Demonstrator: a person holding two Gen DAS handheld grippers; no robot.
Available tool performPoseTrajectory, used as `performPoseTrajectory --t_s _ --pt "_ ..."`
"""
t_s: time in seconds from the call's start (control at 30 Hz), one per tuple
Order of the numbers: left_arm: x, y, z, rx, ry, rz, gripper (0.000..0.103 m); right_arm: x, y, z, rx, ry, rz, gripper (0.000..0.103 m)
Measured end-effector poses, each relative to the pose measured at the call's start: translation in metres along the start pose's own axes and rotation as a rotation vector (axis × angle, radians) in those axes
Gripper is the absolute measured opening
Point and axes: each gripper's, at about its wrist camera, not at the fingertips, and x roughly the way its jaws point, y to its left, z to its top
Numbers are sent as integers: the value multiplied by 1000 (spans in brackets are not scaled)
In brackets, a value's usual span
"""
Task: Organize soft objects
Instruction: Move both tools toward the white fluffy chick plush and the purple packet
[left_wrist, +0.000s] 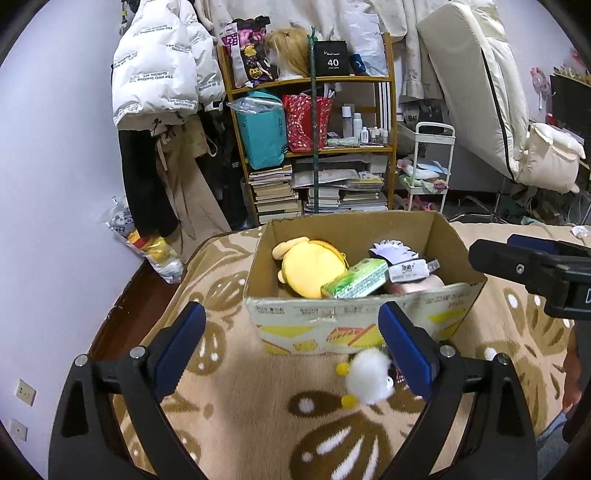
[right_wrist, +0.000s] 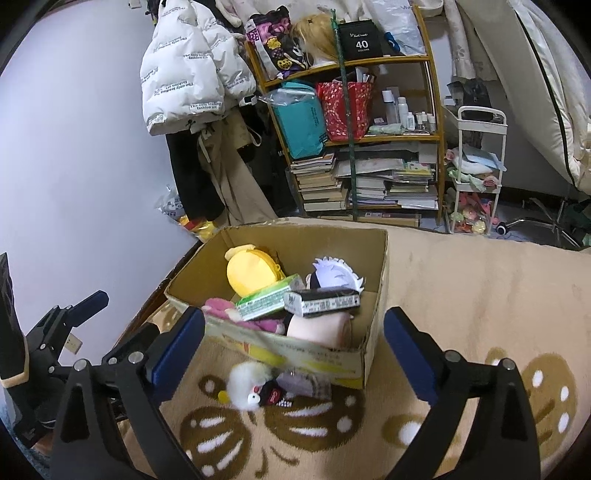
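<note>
An open cardboard box (left_wrist: 369, 225) (right_wrist: 376, 295) stands on a tan patterned blanket (left_wrist: 258, 424) (right_wrist: 461, 288). In it lie a yellow plush (left_wrist: 310, 266) (right_wrist: 247, 271), a green tissue pack (left_wrist: 354, 282) (right_wrist: 266, 302), a white-haired doll (left_wrist: 393, 249) (right_wrist: 336, 275), a black-and-white pack (right_wrist: 321, 301) and a pink roll of cloth (right_wrist: 317, 328). A white fluffy toy (left_wrist: 367, 376) (right_wrist: 245, 380) with yellow feet lies on the blanket against the box's front, next to a small grey and black item (right_wrist: 295, 384). My left gripper (left_wrist: 291, 314) and right gripper (right_wrist: 295, 317) both stand open and hold nothing, just short of the box.
Behind the box is a crowded wooden shelf (left_wrist: 314, 147) (right_wrist: 354, 140) with books and bags. A white jacket (left_wrist: 162, 62) hangs at the left by the wall. A white cart (right_wrist: 476, 166) and a leaning mattress (left_wrist: 476, 85) stand at the right. A bag (left_wrist: 147, 243) lies on the floor.
</note>
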Motion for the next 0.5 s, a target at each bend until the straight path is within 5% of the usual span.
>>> performPoseTrajectory --t_s 0.5 --pt "-13 -2 -16 1 20 2 93 -19 -7 -22 48 16 -31 102"
